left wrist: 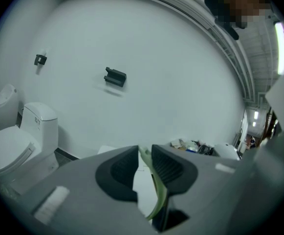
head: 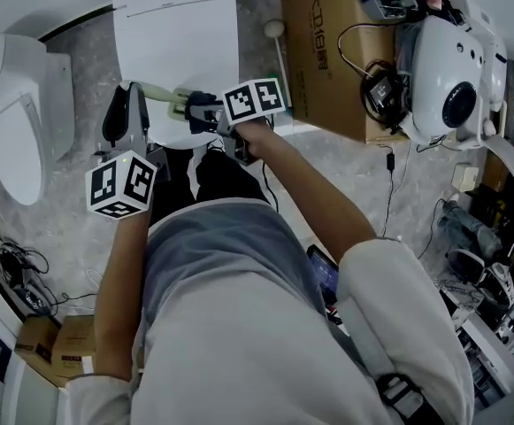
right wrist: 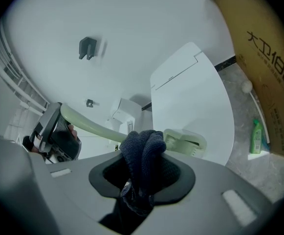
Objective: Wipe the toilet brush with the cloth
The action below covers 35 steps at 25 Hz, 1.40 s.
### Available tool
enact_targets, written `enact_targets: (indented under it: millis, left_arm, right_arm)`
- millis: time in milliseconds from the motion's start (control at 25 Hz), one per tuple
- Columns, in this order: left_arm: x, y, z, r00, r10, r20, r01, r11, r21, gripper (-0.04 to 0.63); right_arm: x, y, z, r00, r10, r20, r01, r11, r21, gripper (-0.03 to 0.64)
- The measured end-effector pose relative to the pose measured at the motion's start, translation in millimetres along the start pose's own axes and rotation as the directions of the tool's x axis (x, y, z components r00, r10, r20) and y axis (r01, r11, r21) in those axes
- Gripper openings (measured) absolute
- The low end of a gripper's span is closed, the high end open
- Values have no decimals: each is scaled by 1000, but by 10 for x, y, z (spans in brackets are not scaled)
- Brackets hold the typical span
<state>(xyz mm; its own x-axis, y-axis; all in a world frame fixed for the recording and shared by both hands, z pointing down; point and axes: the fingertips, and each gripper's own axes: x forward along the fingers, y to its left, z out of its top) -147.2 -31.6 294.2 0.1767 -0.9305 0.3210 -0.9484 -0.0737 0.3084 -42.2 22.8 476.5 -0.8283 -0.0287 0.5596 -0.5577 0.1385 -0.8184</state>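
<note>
Both grippers are clamped: left gripper (left wrist: pixel 142 153) on the toilet brush (right wrist: pixel 90 124) handle, right gripper (right wrist: pixel 142 177) on the cloth (right wrist: pixel 144 148) against it, over the toilet lid (head: pixel 177 25). Hard wiping could twist the thin handle loose.

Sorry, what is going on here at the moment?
A person stands over a closed white toilet with two grippers. The left gripper is shut on the handle of a pale green plastic toilet brush; the right gripper is shut on a dark blue knitted cloth held at the brush near its head.
</note>
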Motion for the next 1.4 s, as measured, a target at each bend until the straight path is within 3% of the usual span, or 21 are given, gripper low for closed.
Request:
enact_targets:
  millis: [320, 800, 1400]
  left_arm:
    - [25, -22, -25, 1000, -6, 1, 6, 1000, -6, 0]
    - [65, -64, -12, 1000, -8, 9, 8, 1000, 1, 0]
    - [95, -60, -7, 1000, -21, -18, 21, 1000, -18, 0]
  right_arm:
    - [-109, 118, 70, 1000, 19, 9, -19, 998, 58, 103]
    - [-238, 316, 196, 999, 27, 28, -28, 999, 40, 103]
    - [-422, 675, 344, 995, 64, 79, -61, 997, -49, 103]
